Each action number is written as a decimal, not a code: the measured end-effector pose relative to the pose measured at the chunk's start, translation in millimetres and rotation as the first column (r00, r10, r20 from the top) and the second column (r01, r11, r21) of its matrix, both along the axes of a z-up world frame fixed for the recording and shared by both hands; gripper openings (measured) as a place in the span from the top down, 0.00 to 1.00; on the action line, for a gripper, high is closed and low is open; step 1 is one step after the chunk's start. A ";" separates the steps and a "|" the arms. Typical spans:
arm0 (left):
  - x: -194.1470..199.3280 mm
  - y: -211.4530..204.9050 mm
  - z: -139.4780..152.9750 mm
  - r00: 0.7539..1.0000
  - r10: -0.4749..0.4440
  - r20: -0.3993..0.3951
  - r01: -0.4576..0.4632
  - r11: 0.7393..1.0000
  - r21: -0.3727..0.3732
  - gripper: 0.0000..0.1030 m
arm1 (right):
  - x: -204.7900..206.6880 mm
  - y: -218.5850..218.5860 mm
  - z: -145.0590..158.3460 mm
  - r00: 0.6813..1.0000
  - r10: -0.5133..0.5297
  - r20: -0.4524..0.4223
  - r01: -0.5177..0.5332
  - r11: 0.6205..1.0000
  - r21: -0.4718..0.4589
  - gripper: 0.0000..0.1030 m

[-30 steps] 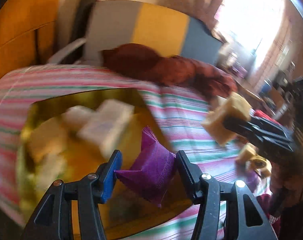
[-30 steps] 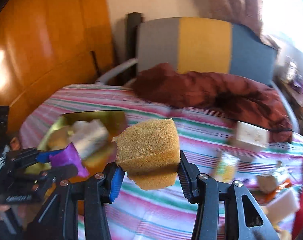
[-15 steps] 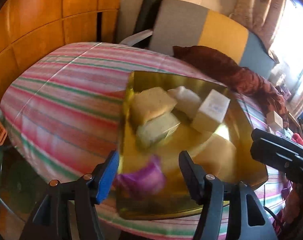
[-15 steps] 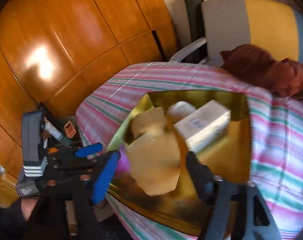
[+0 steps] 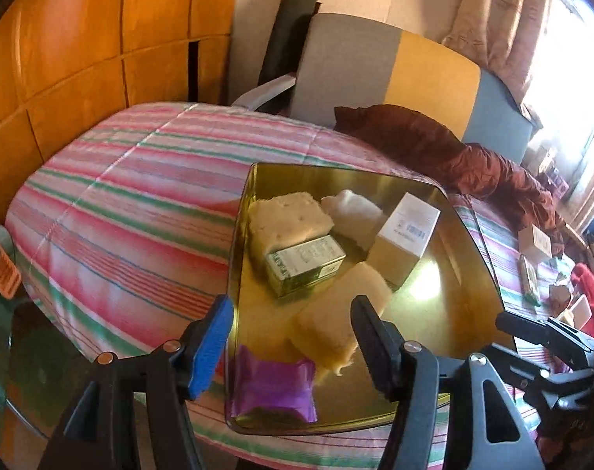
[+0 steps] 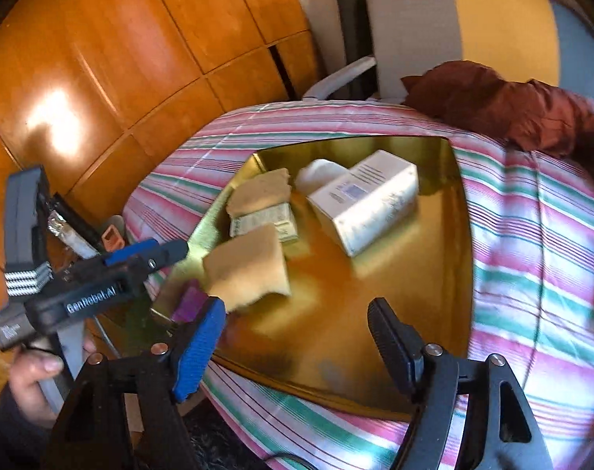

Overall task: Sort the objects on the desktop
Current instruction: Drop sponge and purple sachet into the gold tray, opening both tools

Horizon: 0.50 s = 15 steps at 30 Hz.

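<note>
— Hovering over the gold tray (image 5: 469, 235), my left gripper (image 5: 293, 337) stands with its jaws apart and nothing pressed between them; the purple packet (image 5: 273, 387) lies flat on the tray's near corner, just under the blue pad.

— And your right?

— My right gripper (image 6: 297, 337) has just been opening; its jaws are wide, the pads touch nothing; the tan sponge (image 6: 250, 270) sits beyond the blue finger, blurred, whether it rests on the tray or is still clear of it I cannot tell.

— What else is in the tray?

— A second sponge (image 5: 289, 219) at the far left side; a small green-and-gold box (image 5: 304, 266) leaning against it; a white soft lump (image 5: 351, 207) behind; a white carton (image 5: 406, 243) standing on end toward the right.

— And around it?

— The tray rests on a pink-and-green striped cloth (image 5: 132, 211); a dark red garment (image 5: 445, 149) is heaped at the far edge before a grey-and-yellow chair (image 5: 390, 66); more small items (image 5: 535, 258) lie on the cloth well to the right; a hand (image 6: 34, 376) holds the left gripper's handle in the right wrist view.
</note>
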<state>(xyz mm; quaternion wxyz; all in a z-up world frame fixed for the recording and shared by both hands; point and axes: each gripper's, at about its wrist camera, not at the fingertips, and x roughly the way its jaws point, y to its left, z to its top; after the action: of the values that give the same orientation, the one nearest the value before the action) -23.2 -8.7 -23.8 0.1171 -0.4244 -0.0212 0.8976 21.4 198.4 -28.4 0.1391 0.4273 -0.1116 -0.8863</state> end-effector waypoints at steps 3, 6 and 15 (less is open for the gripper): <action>3.8 6.5 5.5 1.000 -0.013 -0.020 0.013 1.000 -0.027 0.39 | 8.3 4.9 0.5 1.000 -0.023 -0.008 0.023 0.999 0.025 0.23; 7.1 11.7 9.2 0.999 -0.023 -0.039 0.021 0.998 -0.058 0.39 | 17.3 7.2 1.5 0.999 -0.037 -0.021 0.038 0.997 0.061 0.21; 14.4 21.1 17.4 0.997 -0.039 -0.073 0.031 0.994 -0.105 0.39 | 31.8 9.3 3.9 0.996 -0.067 -0.052 0.073 0.990 0.123 0.20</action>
<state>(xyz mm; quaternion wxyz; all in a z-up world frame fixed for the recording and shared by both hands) -8.8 12.4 -6.4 0.1112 -0.3962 0.0376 0.9107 53.2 207.7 -24.5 0.0838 0.4095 -0.0675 -0.9059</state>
